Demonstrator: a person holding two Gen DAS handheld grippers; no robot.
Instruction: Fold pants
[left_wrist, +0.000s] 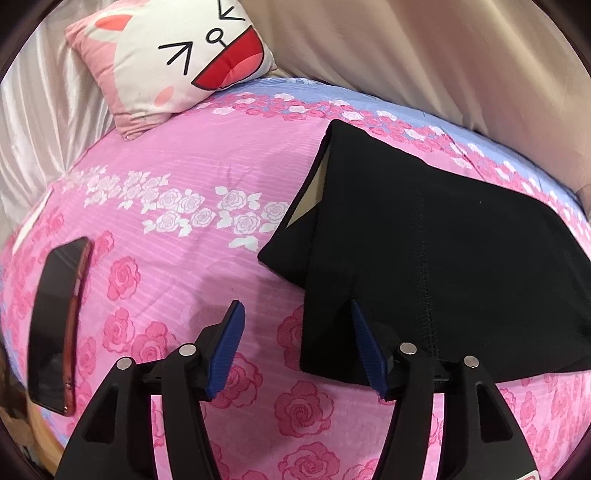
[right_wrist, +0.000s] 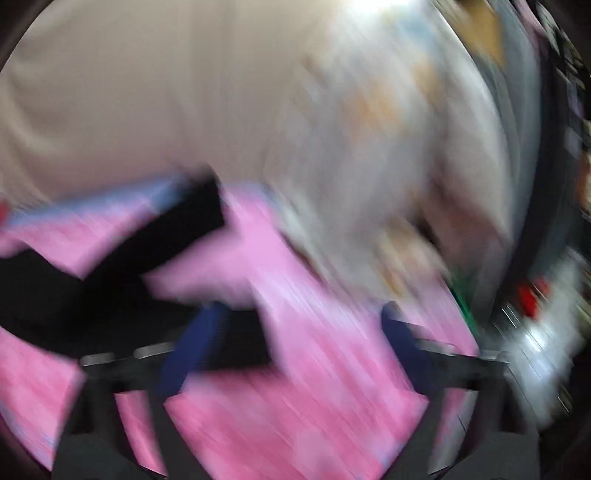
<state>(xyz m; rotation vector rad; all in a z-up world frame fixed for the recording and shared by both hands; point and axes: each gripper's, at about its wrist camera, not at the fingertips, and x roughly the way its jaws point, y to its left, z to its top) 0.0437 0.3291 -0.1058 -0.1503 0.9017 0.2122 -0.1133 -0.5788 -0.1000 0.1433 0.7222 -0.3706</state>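
Black pants (left_wrist: 436, 251) lie folded into a flat stack on the pink rose-print bedspread (left_wrist: 177, 229), right of centre in the left wrist view. My left gripper (left_wrist: 295, 314) is open and empty, just at the stack's near left corner; its right finger (left_wrist: 365, 347) overlaps the fabric edge. The right wrist view is heavily motion-blurred. There the pants (right_wrist: 110, 266) show as a dark shape at the left. My right gripper (right_wrist: 299, 325) is open and empty above the pink bedspread (right_wrist: 295, 406).
A phone in a red case (left_wrist: 55, 325) lies at the bed's left edge. A pink cat-face pillow (left_wrist: 173, 55) sits at the far left. Beige curtains (left_wrist: 443, 48) hang behind the bed. Blurred white bedding and clutter (right_wrist: 406, 147) fill the right.
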